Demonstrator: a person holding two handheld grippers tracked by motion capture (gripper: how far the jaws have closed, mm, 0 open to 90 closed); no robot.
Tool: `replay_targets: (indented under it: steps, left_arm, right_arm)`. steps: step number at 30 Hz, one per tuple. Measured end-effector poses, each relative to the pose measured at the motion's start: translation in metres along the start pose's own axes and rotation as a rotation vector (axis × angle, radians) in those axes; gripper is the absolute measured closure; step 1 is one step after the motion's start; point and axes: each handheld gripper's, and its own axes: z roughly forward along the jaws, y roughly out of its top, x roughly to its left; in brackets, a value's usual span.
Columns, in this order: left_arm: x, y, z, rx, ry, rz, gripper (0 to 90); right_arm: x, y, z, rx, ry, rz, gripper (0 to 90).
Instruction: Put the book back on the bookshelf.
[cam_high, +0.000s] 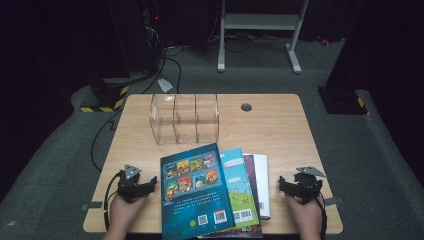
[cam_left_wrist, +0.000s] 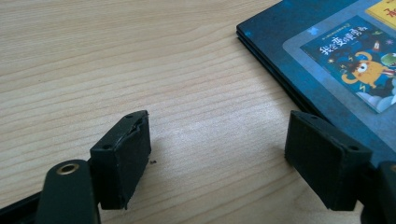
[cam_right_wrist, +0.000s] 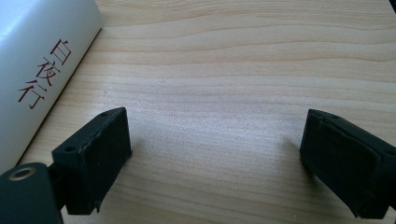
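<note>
The fingers (cam_left_wrist: 123, 158) of the left gripper (cam_high: 136, 186) stand wide apart with only bare wood between them, and those (cam_right_wrist: 93, 158) of the right gripper (cam_high: 298, 187) gape the same way, holding nothing — both grippers rest on the counter (cam_high: 280, 125), one on each side of the books. Taking the blue book (cam_high: 196, 192) as the landmark: it lies topmost on a fanned stack at the near edge, back cover up with its barcodes toward the person, tilted a little off the counter's lines. Under it and to its right peeks a light-blue book (cam_high: 239, 185), then a dark one, then a white book (cam_high: 262, 182) at the far right, whose spine (cam_right_wrist: 42, 74) with red characters sits just beside the right gripper's fingers. The left gripper sits just left of the blue book, its corner (cam_left_wrist: 261, 32) close ahead of the fingers. Beyond the blue book, farther up the counter, stands a clear rack (cam_high: 185, 118) with upright dividers — likely where the books are to go, one per slot. The fan probably leaves each edge free for a pinch, and the flanking grippers look ready to start from either side.
</note>
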Motion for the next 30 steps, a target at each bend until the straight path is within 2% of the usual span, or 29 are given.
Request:
replay_targets:
  steps: [12, 30]
  left_arm:
    - [-0.0013, 0.0006, 0.0005, 0.001, -0.004, 0.008, 21.7]
    - [-0.0023, -0.0001, -0.0002, -0.002, 0.000, 0.004, 22.5]
  right_arm:
    - [0.0005, -0.0003, -0.0003, 0.000, 0.000, 0.005, 8.6]
    - [0.0006, -0.0008, -0.0012, -0.001, 0.017, -0.020, 9.6]
